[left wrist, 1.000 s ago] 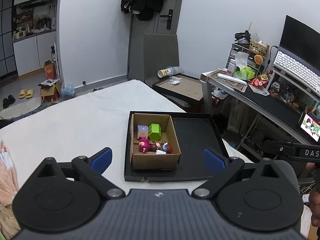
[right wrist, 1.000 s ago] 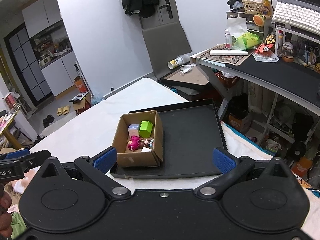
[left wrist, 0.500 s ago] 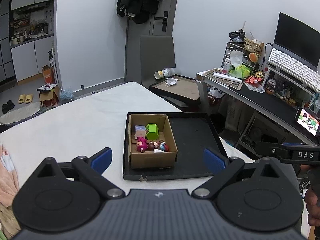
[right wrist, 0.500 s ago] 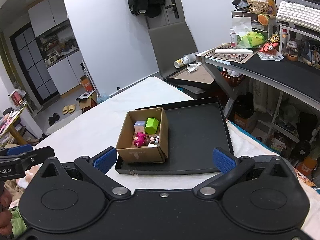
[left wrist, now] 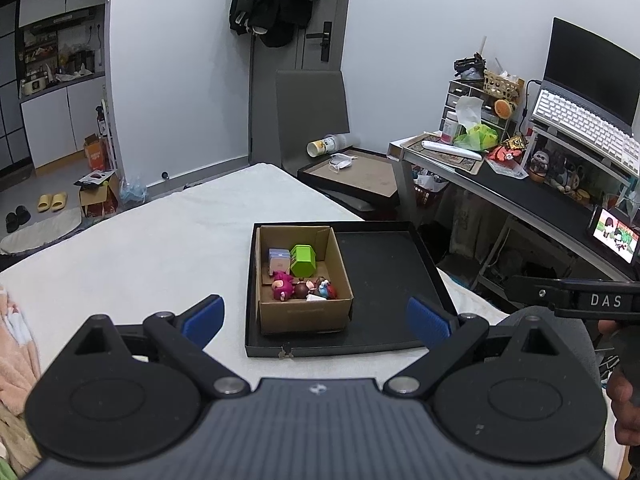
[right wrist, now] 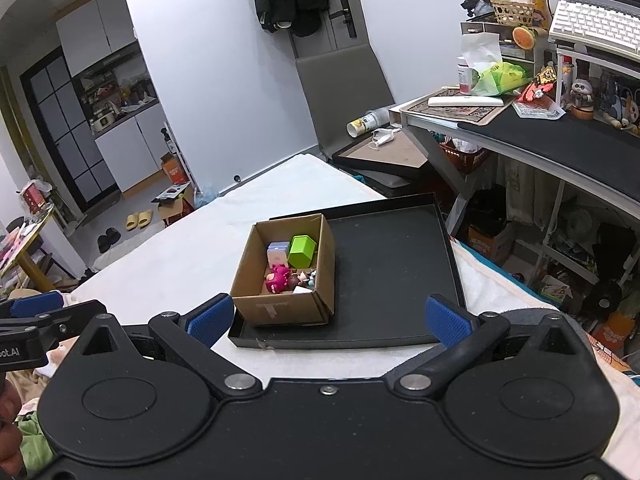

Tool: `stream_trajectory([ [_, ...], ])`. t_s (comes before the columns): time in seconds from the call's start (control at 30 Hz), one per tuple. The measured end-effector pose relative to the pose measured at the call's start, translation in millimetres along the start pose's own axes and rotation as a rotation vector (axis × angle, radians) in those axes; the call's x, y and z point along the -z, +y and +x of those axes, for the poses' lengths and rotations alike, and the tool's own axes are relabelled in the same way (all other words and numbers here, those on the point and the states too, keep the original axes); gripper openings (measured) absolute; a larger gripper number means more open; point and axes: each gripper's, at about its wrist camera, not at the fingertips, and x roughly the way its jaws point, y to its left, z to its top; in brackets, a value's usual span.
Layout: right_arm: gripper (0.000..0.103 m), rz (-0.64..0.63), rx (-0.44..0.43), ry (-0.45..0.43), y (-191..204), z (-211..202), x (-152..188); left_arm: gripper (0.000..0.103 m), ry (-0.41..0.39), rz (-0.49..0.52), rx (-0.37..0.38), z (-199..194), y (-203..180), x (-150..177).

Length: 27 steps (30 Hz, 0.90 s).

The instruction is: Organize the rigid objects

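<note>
A small cardboard box [left wrist: 304, 314] stands in the left part of a black tray [left wrist: 384, 268] on a white-covered surface. Inside it are a green block [left wrist: 303, 260], a pale lilac cube [left wrist: 279, 260], a pink figure [left wrist: 281, 286] and small toy figures [left wrist: 320, 289]. The box [right wrist: 280, 306] and tray [right wrist: 392, 264] also show in the right wrist view, with the green block [right wrist: 302, 251] and pink figure [right wrist: 278, 278]. My left gripper [left wrist: 314, 320] is open and empty, back from the tray's near edge. My right gripper [right wrist: 326, 318] is open and empty, also back from the tray.
A desk [left wrist: 520, 196] with a keyboard, monitor and clutter stands at the right. A grey chair [left wrist: 312, 116] and a framed board [left wrist: 356, 176] are beyond the white surface [left wrist: 160, 248]. Pink cloth [left wrist: 16, 344] lies at the near left. The other gripper shows at the right edge [left wrist: 580, 300].
Both grippers have shifted slightly, so the box and tray sit a bit more central in both views. The jaws stay open. Nothing in the box has moved.
</note>
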Motion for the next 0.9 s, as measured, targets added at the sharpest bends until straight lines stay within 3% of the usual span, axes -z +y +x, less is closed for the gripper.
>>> stream_trajectory([
  [0.9,0.103,-0.033,-0.021,-0.004,13,-9,0,0.097,-0.002,-0.036,-0.019,-8,18,1],
])
